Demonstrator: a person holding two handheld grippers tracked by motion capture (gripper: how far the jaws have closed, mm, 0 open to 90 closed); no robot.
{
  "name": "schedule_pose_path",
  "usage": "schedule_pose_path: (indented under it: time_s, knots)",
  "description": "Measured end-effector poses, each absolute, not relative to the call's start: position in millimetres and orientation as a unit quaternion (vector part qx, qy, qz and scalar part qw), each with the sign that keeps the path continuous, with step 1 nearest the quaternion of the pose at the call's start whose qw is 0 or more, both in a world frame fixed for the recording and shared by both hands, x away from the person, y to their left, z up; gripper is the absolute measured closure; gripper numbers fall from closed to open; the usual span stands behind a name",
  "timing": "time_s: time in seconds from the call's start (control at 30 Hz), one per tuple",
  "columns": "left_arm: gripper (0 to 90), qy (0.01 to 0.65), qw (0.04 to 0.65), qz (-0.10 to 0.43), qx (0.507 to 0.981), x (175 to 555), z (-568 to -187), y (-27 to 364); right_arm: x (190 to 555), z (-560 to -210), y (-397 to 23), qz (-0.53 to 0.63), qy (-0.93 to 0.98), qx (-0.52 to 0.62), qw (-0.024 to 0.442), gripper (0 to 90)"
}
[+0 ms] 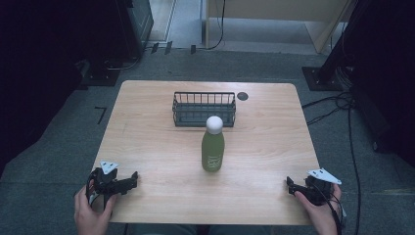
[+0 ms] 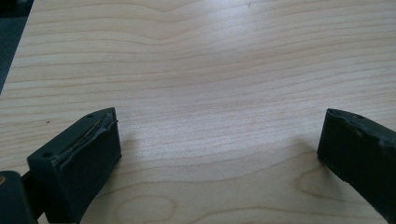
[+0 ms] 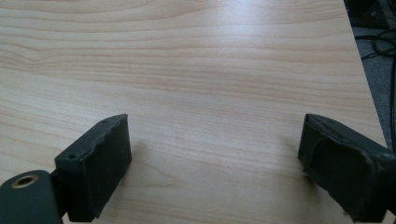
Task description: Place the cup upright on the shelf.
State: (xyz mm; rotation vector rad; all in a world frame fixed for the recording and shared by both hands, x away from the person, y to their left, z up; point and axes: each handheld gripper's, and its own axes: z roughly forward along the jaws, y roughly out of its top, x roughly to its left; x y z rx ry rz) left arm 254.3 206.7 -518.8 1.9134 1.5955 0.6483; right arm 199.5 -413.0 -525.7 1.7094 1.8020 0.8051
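Two things stand on my pale rectangular wooden table (image 1: 147, 142): a matt green metal bottle with a round white cap (image 1: 213, 145) at the middle of the high view, upright, and a black wire basket with low railed sides (image 1: 204, 108) just behind it, toward the far edge. A small dark round disc (image 1: 242, 96) lies flat by the basket's right end. The bottle carries pale lettering low on its front, too small for me to read.

My left gripper (image 1: 128, 180) sits at the lower left of that view, near the front edge, and my right gripper (image 1: 292, 186) at the lower right corner. In the gripper views each one's jaws are spread wide over bare wood, gripping nothing. Open tabletop lies between each gripper and the bottle. Past the table's edges are grey carpet and trailing black cables.
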Motion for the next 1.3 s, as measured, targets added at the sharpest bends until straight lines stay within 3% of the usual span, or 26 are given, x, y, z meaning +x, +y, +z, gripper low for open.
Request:
schedule_pose_path:
  time_s: [0.4,1.3]
  knots:
    - [0.0,0.595,0.28,0.242,0.713,254.3,-518.8,206.7,201.1,-513.5,-400.2,0.301,0.665,0.63,0.265,7.4]
    - [0.0,0.595,0.28,0.242,0.713,254.2,-518.8,206.7,225.0,-466.3,-329.0,0.373,0.692,0.564,0.251,10.8]
